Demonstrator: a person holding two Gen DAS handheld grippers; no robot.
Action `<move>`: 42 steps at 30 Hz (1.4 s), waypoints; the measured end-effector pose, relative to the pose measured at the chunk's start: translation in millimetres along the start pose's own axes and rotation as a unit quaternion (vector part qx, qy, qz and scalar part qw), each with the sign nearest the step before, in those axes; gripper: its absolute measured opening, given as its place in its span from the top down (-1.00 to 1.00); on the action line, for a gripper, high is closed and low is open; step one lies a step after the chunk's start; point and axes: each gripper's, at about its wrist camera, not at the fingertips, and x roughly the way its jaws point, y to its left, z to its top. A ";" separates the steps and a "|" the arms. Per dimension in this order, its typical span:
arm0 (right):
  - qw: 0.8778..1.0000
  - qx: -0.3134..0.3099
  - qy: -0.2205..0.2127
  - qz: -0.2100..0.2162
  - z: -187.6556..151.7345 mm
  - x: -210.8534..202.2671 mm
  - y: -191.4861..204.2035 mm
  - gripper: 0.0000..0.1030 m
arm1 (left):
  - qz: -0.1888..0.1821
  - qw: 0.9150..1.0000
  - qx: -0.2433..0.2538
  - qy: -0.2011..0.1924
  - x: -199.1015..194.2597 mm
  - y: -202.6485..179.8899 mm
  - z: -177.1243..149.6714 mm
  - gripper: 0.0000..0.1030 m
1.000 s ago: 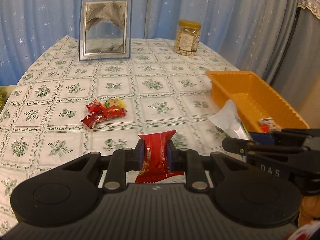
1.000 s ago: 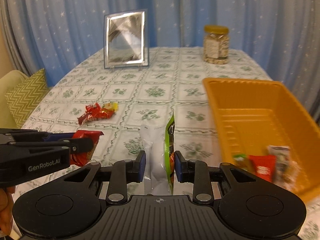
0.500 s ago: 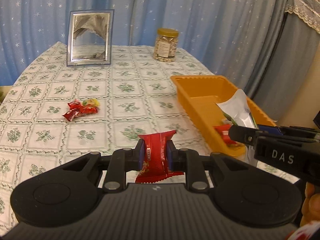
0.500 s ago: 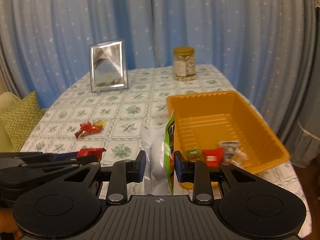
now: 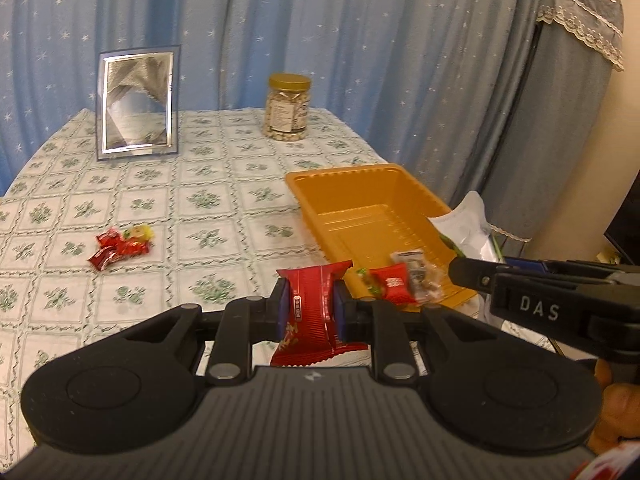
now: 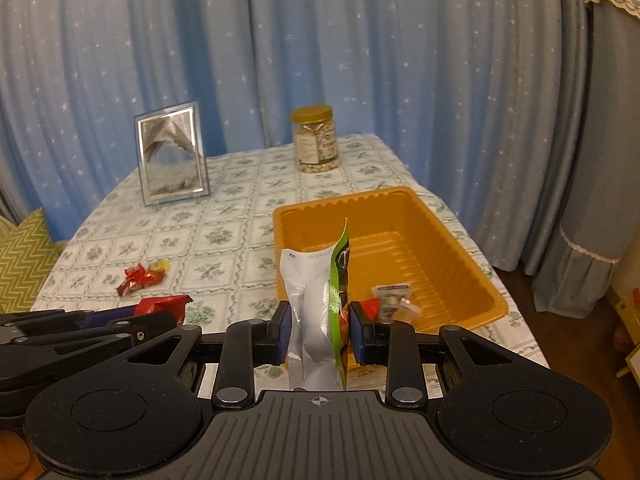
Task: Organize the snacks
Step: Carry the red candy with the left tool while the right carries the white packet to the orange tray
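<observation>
Red snack packet (image 5: 310, 312) sat clamped in the left claw (image 5: 309, 306); the right claw (image 6: 320, 330) pinched a white-and-green pouch (image 6: 316, 320). At one o'clock from the left claw, an orange tray (image 5: 320, 216) on the counter (image 5: 208, 200) held small wrapped snacks (image 5: 400, 284). At ten o'clock, loose candies (image 5: 120, 245) lay on the counter.

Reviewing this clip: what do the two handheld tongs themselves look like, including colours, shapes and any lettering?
Both tongs, left and right, are matte black plastic: a ribbed body, two round discs, scissor-like linkage arms with silver pivot pins, and blue pads. The right one bears white "DAS" lettering on its side. No cables or sleeves are visible.
</observation>
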 end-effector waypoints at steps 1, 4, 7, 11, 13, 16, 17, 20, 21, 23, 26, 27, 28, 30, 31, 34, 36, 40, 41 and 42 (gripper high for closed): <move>1.000 0.000 0.000 -0.001 1.3 0.4 -2.6 0.41 | -0.002 1.000 0.000 -0.001 0.7 -2.5 1.9 0.61; 1.000 0.003 -0.001 -0.005 4.7 1.4 -10.7 0.41 | -0.005 1.000 0.004 -0.003 3.0 -9.9 8.4 0.61; 1.000 0.010 -0.003 -0.010 8.5 3.1 -20.5 0.41 | -0.010 1.000 0.006 -0.004 6.4 -16.3 15.2 0.61; 0.999 0.027 -0.001 -0.019 12.2 7.5 -33.6 0.41 | -0.018 1.000 0.011 0.001 14.9 -22.9 23.0 0.61; 0.999 0.033 0.001 -0.023 13.6 9.5 -39.0 0.41 | -0.022 1.000 0.018 0.004 20.2 -26.7 26.1 0.61; 0.999 0.037 0.003 -0.028 16.7 14.1 -44.4 0.41 | -0.029 0.999 0.023 0.007 28.7 -32.4 30.2 0.61; 0.999 0.038 0.004 -0.030 17.6 15.8 -45.6 0.41 | -0.031 0.999 0.024 0.007 31.6 -34.0 31.5 0.61; 0.999 0.042 0.007 -0.033 20.7 21.8 -50.3 0.41 | -0.035 0.999 0.026 0.009 40.0 -37.4 35.0 0.61; 0.998 0.043 0.008 -0.034 21.8 23.8 -51.4 0.41 | -0.036 0.999 0.025 0.010 43.0 -38.5 36.3 0.61; 0.998 0.043 0.009 -0.035 24.6 27.4 -55.5 0.41 | -0.038 0.999 0.024 0.010 48.7 -39.6 38.9 0.61; 0.998 0.049 0.009 -0.037 28.4 32.8 -62.1 0.41 | -0.041 0.999 0.023 0.012 57.0 -41.7 42.9 0.61; 0.998 0.052 0.008 -0.038 29.3 34.6 -64.6 0.41 | -0.042 0.999 0.023 0.013 60.1 -42.5 44.3 0.61; 0.998 0.056 0.008 -0.039 30.1 36.2 -67.4 0.41 | -0.044 0.999 0.023 0.013 63.3 -43.5 45.8 0.61; 0.997 0.066 0.007 -0.040 31.9 38.9 -74.4 0.41 | -0.047 0.998 0.025 0.015 70.6 -45.8 48.2 0.61; 0.997 0.072 0.008 -0.039 32.6 40.5 -77.5 0.41 | -0.049 0.998 0.025 0.016 74.3 -47.3 49.5 0.61; 0.996 0.081 0.009 -0.043 35.2 45.8 -86.1 0.41 | -0.052 0.998 0.027 0.022 85.8 -50.9 52.2 0.61; 0.995 0.085 0.011 -0.044 35.3 49.6 -90.3 0.41 | -0.053 0.998 0.028 0.026 93.1 -52.7 53.1 0.61; 0.995 0.091 0.017 -0.046 36.1 58.2 -93.7 0.41 | -0.055 0.998 0.030 0.033 105.7 -55.6 54.3 0.61; 0.995 0.092 0.018 -0.046 35.9 59.6 -94.3 0.41 | -0.056 0.997 0.031 0.033 108.0 -55.9 54.9 0.61; 0.994 0.093 0.019 -0.046 35.6 60.9 -95.3 0.41 | -0.057 0.997 0.031 0.034 109.9 -56.1 55.4 0.61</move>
